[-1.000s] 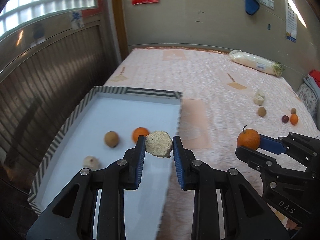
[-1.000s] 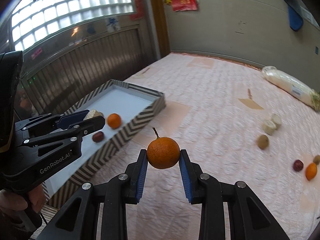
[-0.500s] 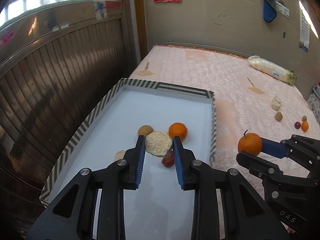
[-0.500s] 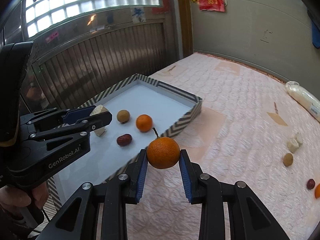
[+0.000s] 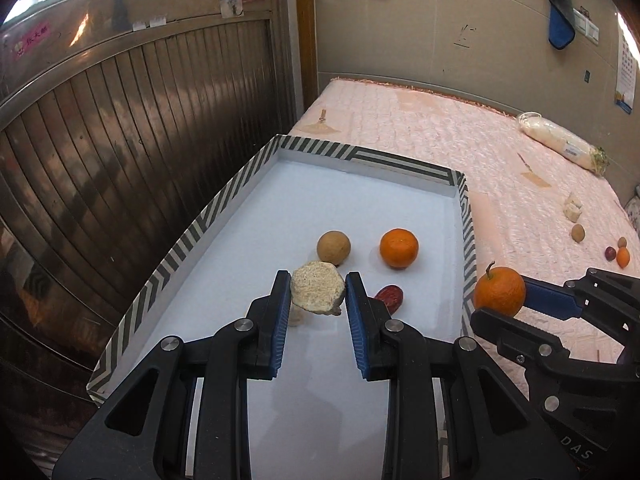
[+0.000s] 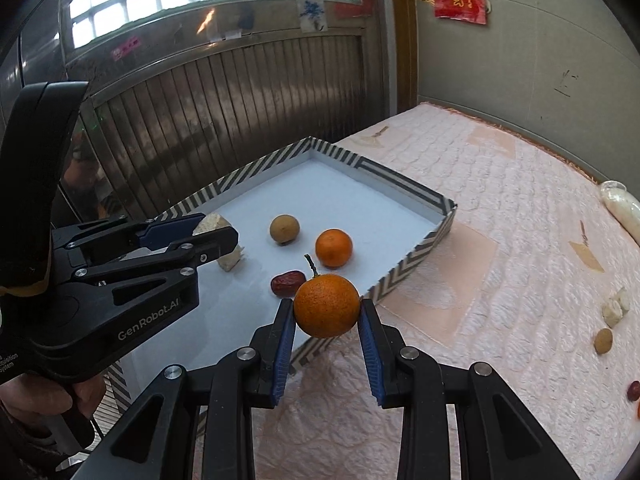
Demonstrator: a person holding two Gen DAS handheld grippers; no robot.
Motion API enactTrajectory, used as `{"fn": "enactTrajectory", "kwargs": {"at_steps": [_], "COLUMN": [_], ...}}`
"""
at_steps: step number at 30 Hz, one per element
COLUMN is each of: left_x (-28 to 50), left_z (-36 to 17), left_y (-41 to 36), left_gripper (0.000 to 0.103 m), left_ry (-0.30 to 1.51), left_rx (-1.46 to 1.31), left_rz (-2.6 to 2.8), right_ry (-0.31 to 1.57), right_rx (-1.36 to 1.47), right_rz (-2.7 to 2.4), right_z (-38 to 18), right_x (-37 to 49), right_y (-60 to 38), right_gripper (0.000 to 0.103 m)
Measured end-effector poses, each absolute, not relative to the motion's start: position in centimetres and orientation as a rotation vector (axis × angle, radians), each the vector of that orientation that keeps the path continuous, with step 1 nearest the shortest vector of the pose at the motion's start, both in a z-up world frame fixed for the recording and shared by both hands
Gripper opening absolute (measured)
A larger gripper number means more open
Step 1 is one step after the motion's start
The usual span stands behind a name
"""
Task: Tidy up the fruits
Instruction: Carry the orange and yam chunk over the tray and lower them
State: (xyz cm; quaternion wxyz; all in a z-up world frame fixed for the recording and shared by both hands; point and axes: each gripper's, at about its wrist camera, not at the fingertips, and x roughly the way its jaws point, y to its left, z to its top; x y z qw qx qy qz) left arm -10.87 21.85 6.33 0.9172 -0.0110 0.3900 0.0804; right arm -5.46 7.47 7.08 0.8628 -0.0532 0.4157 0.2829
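Note:
My left gripper [image 5: 317, 282] is shut on a rough beige chunk [image 5: 318, 294] and hangs over the white floor of the striped-rim tray [image 5: 360, 156]. In the tray lie a brown round fruit [image 5: 333, 246], an orange [image 5: 399, 249], a red date [image 5: 390, 295] and a pale piece [image 5: 296, 317] half hidden behind my finger. My right gripper [image 6: 326, 305] is shut on a stemmed orange [image 6: 327, 312], held above the tray's near right rim [image 6: 400, 276]. The right wrist view shows the left gripper [image 6: 218, 227] at the left, a hand on its handle.
The tray sits at the left edge of a pink quilted bed [image 5: 460, 152], against a ribbed metal shutter [image 5: 120, 168]. Loose on the bed at the right are a brown fruit [image 5: 577, 233], a small orange [image 5: 623, 257], pale pieces [image 5: 572, 207] and a white bagged bundle [image 5: 560, 144].
Both grippers have moved left towards the tray, each keeping its load. The left one is now over the tray's middle, the right one at its near right rim.

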Motion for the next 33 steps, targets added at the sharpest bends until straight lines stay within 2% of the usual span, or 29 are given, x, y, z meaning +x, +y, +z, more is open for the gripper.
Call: {"fn": "enactTrajectory", "kwargs": {"at_steps": [33], "left_x": [-10.9], "left_z": [3.9], "left_y": [25.3], "left_gripper": [0.027], "left_ry": [0.876], "left_rx": [-0.05], "left_rz": [0.242], "right_ry": [0.956], "right_rx": [-0.244], "right_rz": [0.72], "right_z": [3.5], "right_x": [-4.8], "right_y": [14.4], "right_gripper": [0.031]}}
